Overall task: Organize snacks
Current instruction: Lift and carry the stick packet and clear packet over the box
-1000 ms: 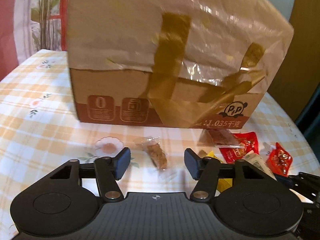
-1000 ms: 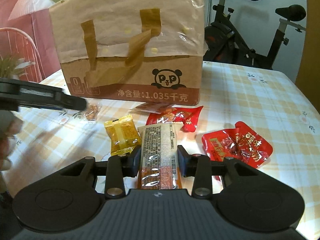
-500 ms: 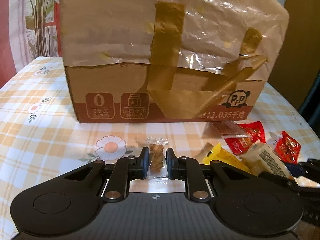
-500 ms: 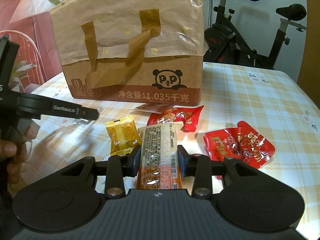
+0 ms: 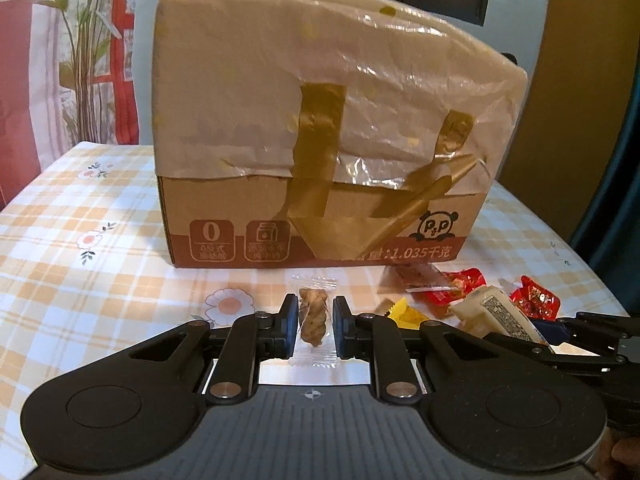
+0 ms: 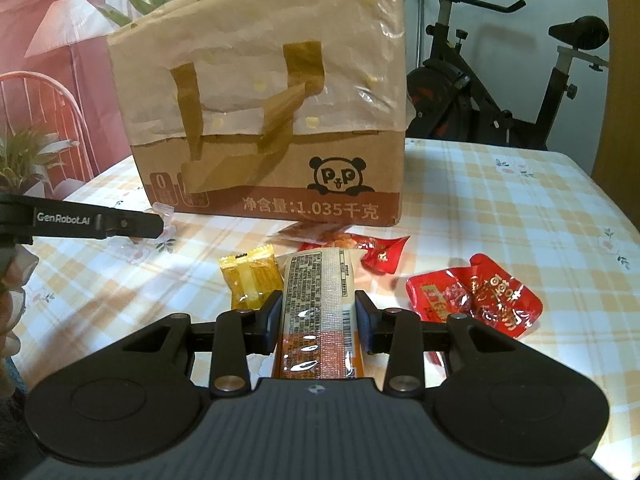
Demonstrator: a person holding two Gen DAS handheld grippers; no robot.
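My left claw [image 5: 314, 326] is clamped on a small clear pack [image 5: 313, 316] with a brown twisty snack inside, held just above the table [image 5: 100, 280] in front of the box [image 5: 320, 152]. My right claw [image 6: 318, 320] is clamped on a long bar [image 6: 320, 304], near the yellow pack [image 6: 252, 280] and red packs [image 6: 474, 294]. I think I am picking up, and next both snacks must go up and over the tall box wall.

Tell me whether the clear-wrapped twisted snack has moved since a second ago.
Yes. The clear-wrapped twisted snack lay on the tablecloth near the cardboard box; the left gripper has closed on it and drawn it up and back from the box.
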